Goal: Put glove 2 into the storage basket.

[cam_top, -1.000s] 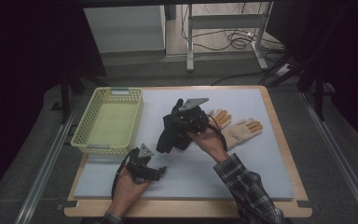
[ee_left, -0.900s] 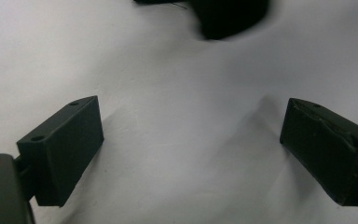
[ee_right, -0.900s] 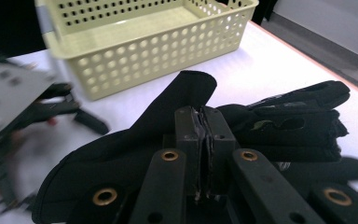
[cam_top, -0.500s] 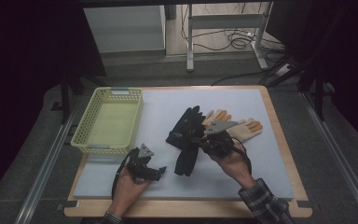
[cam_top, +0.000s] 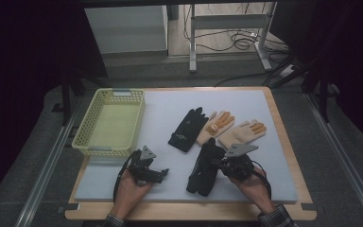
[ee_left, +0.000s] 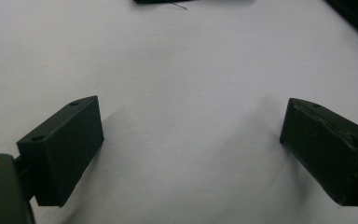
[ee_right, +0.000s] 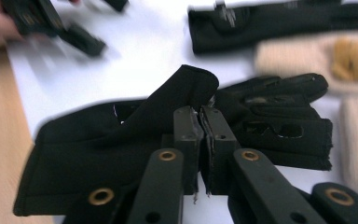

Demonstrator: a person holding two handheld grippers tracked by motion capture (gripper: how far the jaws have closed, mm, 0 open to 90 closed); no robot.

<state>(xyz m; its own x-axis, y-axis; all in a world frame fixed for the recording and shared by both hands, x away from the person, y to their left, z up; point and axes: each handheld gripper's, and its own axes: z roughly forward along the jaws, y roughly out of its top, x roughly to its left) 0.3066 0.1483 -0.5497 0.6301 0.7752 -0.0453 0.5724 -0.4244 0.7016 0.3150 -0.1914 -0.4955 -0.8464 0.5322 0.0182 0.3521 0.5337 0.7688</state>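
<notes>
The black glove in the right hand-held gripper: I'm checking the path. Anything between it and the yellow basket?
Yes: the left hand-held gripper sits between the black glove and the yellow basket.

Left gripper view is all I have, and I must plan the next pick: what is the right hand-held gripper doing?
Observer: The right hand-held gripper is shut on a black glove near the front of the mat.
Operator: Any other gloves?
Observer: A second black glove and two tan gloves lie flat farther back on the mat.
Operator: Any container?
Observer: A yellow basket stands at the mat's left side, with nothing in it.
</notes>
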